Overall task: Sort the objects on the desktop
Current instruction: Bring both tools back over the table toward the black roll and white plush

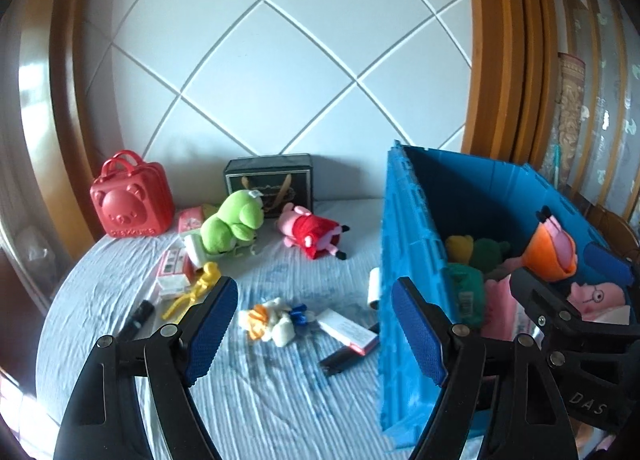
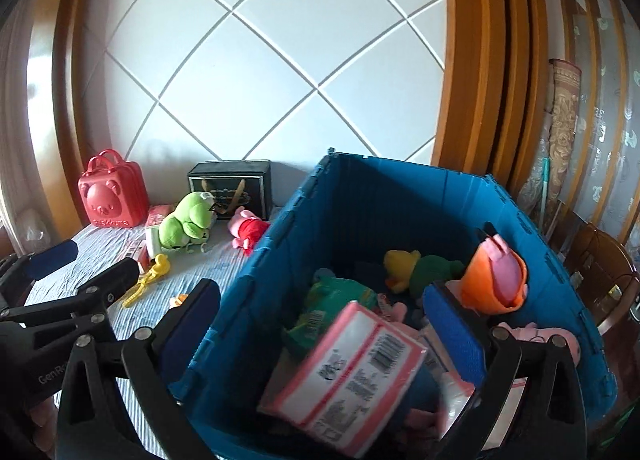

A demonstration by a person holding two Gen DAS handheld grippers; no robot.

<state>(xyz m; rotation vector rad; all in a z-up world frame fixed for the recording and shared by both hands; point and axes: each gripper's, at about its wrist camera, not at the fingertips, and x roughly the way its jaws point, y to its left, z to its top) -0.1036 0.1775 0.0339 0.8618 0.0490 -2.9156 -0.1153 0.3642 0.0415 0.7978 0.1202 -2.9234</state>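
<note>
My left gripper (image 1: 314,292) hangs open over the striped cloth, just left of the blue crate (image 1: 404,244). Below and ahead of its fingers lies a small white, orange and blue toy (image 1: 272,320). Farther back lie a green frog plush (image 1: 234,226) and a pink pig plush in red (image 1: 312,234). My right gripper (image 2: 320,300) is open above the blue crate (image 2: 360,196). A blurred pink-and-white packet (image 2: 348,372) sits loose between and below its fingers. An orange-and-pink plush (image 2: 496,280) and a yellow-green plush (image 2: 420,268) lie inside.
A red bear case (image 1: 130,202) and a black gift bag (image 1: 272,180) stand against the tiled wall. Yellow tongs (image 1: 196,288), small pink boxes (image 1: 174,270), a black flashlight (image 1: 136,320), a white box (image 1: 348,330) and a white roll (image 1: 375,288) lie on the cloth.
</note>
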